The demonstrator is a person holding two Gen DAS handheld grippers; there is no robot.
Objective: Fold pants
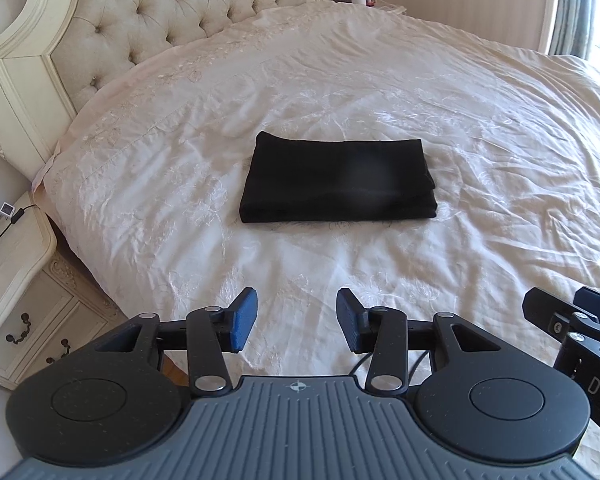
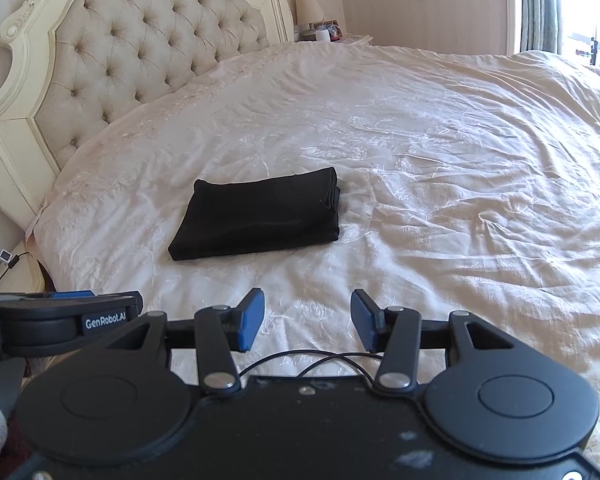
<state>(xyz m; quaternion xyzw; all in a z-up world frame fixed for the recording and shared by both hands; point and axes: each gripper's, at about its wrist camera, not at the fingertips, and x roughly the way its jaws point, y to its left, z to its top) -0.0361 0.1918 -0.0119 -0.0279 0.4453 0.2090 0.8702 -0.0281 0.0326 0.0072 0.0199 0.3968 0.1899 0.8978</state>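
On the bed: black pants [image 1: 338, 178] lie as a compact folded rectangle on the cream bedspread [image 1: 480, 128], near the tufted headboard [image 1: 160, 12].
Left gripper [image 1: 297, 320]: jaws released, holding nothing, hovering well short of the bundle.
Right gripper [image 2: 307, 321]: jaws likewise spread and empty, just beside its partner.
Step in hand: the fold looks complete; apparently only a final check remains.
Doing it well: leave the stacked layers at the right edge undisturbed; if tidying, press down lightly, never drag.
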